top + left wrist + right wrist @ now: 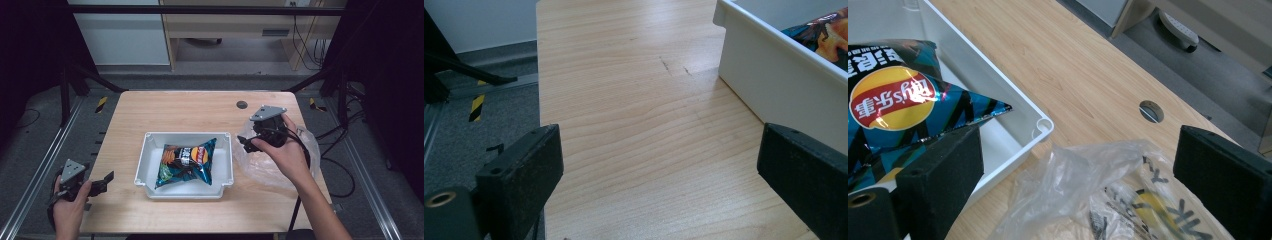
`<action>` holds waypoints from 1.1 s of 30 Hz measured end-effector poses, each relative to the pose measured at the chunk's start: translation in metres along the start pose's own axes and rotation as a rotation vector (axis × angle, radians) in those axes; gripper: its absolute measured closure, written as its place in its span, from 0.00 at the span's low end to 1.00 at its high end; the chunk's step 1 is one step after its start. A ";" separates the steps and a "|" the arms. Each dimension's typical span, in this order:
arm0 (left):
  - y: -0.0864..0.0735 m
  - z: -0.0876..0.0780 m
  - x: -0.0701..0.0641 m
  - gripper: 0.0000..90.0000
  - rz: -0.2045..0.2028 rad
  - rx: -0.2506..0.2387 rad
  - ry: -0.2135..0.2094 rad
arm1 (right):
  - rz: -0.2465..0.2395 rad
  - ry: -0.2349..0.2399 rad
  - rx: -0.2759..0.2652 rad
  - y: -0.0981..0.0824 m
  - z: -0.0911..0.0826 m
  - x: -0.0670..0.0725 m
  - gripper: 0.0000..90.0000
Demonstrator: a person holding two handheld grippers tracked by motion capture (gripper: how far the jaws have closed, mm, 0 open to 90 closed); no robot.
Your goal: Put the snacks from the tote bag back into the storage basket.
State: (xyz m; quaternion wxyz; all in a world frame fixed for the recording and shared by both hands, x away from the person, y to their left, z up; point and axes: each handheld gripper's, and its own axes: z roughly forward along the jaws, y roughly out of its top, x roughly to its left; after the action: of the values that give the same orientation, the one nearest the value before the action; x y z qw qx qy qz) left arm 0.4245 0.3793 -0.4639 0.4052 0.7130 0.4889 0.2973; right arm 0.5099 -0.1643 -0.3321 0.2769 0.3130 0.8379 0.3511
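A blue crisp bag (187, 161) (895, 107) with a yellow and red logo lies in a white tray (147, 145) (1040, 125) at the table's middle. Right of the tray, a crumpled clear plastic bag (265, 167) (1098, 190) lies on the wood. My right gripper (246, 144) (1078, 175) hovers open over the plastic bag's left edge, next to the tray's right rim, holding nothing. My left gripper (102, 181) (659, 175) is open at the table's front left corner, pointing at the tray wall (774, 80), nothing between its jaws.
A round cable hole (242, 104) (1151, 111) sits in the table's far right part. Bare wood (634, 100) lies between the left gripper and the tray. Dark frame struts and cables flank the table; a desk stands beyond it.
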 end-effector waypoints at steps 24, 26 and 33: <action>0.000 0.000 0.000 0.04 -0.001 -0.002 0.003 | 0.125 -0.140 -0.060 -0.055 -0.053 -0.007 0.07; 0.000 0.000 0.000 0.04 0.001 -0.001 0.003 | 0.141 -0.149 -0.062 -0.062 -0.055 -0.005 0.07; -0.001 0.000 -0.001 0.04 -0.008 -0.003 0.003 | 0.173 -0.165 -0.053 -0.088 -0.053 0.004 0.08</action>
State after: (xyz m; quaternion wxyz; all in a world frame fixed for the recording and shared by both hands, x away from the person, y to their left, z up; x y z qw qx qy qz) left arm 0.4244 0.3787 -0.4647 0.4067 0.7101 0.4920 0.2972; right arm 0.4419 -0.2327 -0.3684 0.3217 0.4044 0.7728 0.3685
